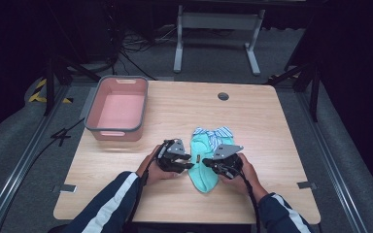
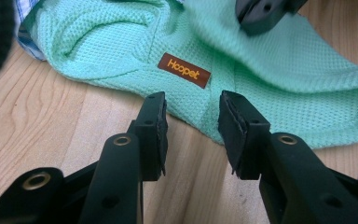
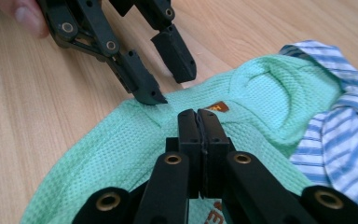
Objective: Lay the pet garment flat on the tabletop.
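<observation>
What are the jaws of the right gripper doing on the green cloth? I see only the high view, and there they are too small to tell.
Observer: The right gripper has its jaws shut, with the tips down on the green mesh garment. I cannot tell whether cloth is pinched between them.
Operator: And the left gripper?
Observer: The left gripper is open. Its jaws stand apart at the garment's hem and the pads press on nothing.
Operator: Is there any writing on the cloth?
Observer: Yes, a brown label on it reads Hoopet.
</observation>
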